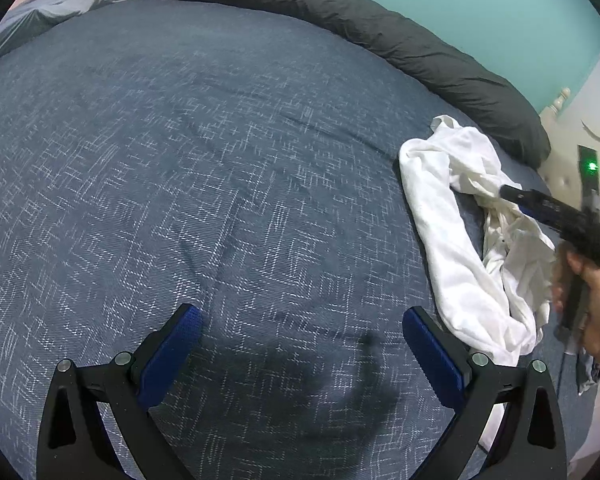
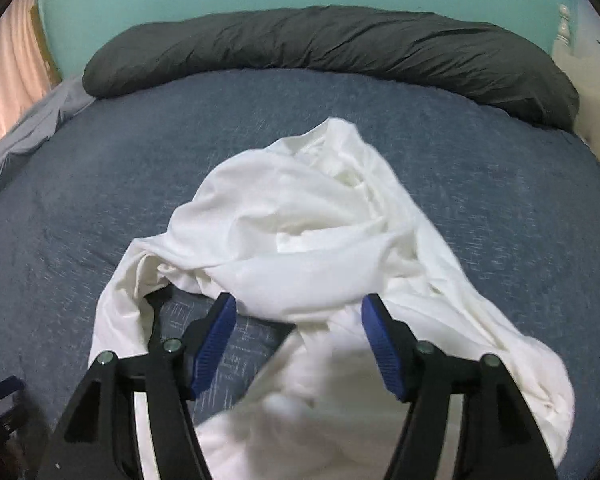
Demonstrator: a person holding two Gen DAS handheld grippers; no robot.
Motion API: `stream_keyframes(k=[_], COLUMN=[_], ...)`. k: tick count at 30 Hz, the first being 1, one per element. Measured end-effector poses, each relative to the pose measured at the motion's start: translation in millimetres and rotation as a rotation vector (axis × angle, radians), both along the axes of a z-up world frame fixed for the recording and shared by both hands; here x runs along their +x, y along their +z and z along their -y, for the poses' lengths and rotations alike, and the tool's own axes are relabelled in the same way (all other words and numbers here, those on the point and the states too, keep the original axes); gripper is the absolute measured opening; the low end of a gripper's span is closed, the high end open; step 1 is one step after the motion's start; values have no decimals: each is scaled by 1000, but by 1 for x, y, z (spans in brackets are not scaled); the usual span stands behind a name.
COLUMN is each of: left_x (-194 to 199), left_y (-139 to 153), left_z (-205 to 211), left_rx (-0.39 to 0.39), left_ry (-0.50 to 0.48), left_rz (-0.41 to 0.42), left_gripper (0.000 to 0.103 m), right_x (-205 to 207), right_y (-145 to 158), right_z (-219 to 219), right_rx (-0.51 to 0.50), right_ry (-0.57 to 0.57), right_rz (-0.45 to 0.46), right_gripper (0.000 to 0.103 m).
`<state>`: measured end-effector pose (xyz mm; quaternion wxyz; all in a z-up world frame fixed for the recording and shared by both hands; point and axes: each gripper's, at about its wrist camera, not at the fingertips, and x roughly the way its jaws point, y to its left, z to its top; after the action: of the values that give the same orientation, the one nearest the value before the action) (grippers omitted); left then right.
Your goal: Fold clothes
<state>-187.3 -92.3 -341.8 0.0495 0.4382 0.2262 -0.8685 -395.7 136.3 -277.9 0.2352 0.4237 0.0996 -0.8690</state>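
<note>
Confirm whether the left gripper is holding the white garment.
No: the left gripper is open over bare blue bedspread, with the white garment off to its right.

dark bolster (image 2: 340, 40) on blue bedspread (image 1: 180, 160)

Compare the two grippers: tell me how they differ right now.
The left gripper hovers over bare blue bedspread, while the right gripper is over the crumpled white garment. Nothing lies between the left gripper's fingers; white cloth lies between the right gripper's fingers, ungripped. Both share black frames, blue pads and open jaws.
</note>
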Motion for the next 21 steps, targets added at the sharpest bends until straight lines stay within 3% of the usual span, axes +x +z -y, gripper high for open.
stream_keyframes(k=[3, 6, 8, 11, 17, 21], left_x=[-1, 1, 3, 5, 7, 10], left_y=[-1, -1, -1, -1, 0, 1], left_z=[-1, -2, -2, -1, -3, -6], left_rx=[2, 3, 5, 6, 6, 2], left_ry=[-2, -5, -7, -6, -8, -14], left_rz=[2, 5, 7, 9, 5, 5], left_gripper=[103, 103, 103, 103, 103, 103], right_x=[-5, -12, -18, -11, 46, 72], right_y=[-6, -11, -14, -8, 22, 29], right_z=[4, 3, -1, -12, -55, -98], right_rx=[7, 7, -31, -98, -202, -176], right_ry=[-9, -38, -69, -79, -15, -38], right_rz=[-5, 21, 49, 48, 15, 10], right_gripper=[65, 38, 15, 9, 7, 7])
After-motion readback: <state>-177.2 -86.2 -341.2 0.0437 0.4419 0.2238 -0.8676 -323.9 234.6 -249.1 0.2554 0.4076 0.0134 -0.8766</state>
